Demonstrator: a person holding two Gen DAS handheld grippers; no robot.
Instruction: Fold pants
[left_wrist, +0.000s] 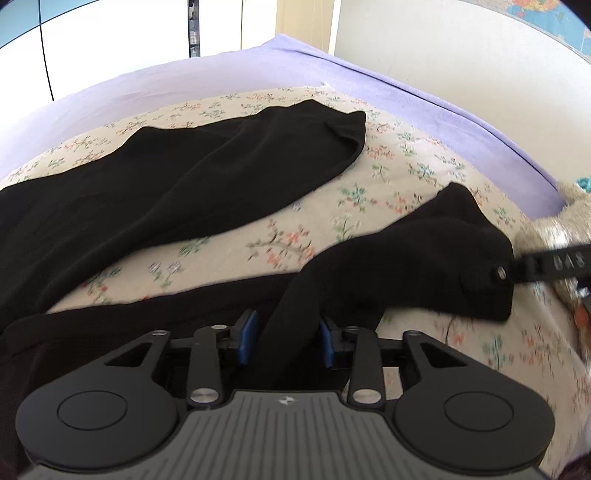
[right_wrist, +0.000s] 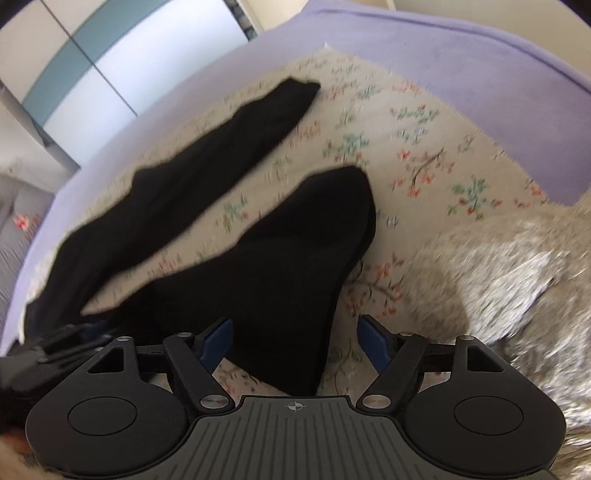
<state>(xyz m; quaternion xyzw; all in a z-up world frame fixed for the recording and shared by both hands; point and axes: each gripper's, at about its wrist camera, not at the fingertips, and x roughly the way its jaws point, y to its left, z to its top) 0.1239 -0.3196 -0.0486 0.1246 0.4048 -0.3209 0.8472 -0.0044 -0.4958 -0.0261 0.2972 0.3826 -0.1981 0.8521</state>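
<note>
Left wrist view: the left tongs (left_wrist: 288, 341) stand partly apart, blue pads on either side of a raised fold of the black fabric pants (left_wrist: 177, 192). The cloth runs up between the pads and fills most of the gap, but whether the pads press on it I cannot tell. At the right edge of this view the right tongs (left_wrist: 546, 264) reach in, their tip touching the bunched end of the nearer pant leg.

The pants lie on a bed, on a beige floral bedsheet (left_wrist: 280, 240) with a lilac blanket (left_wrist: 424, 96) beyond it. Their two legs spread apart in a V, long axes running away from the cameras, hems at the far end. The farther leg lies flat and stretched towards the left; the nearer leg is humped and drawn up.

In the right wrist view the right tongs (right_wrist: 295, 343) are wide apart. The nearer leg of the pants (right_wrist: 295, 258) passes between the pads; the left pad is against the cloth while the right pad stands clear of it, with sheet (right_wrist: 424, 147) showing in the gap.

Only the right wrist view shows the grey shaggy fur throw (right_wrist: 498, 266) broadly at the right, and the left tongs (right_wrist: 62, 341) at the lower left by the other leg. The lilac blanket (right_wrist: 461, 55) borders the sheet there too.
</note>
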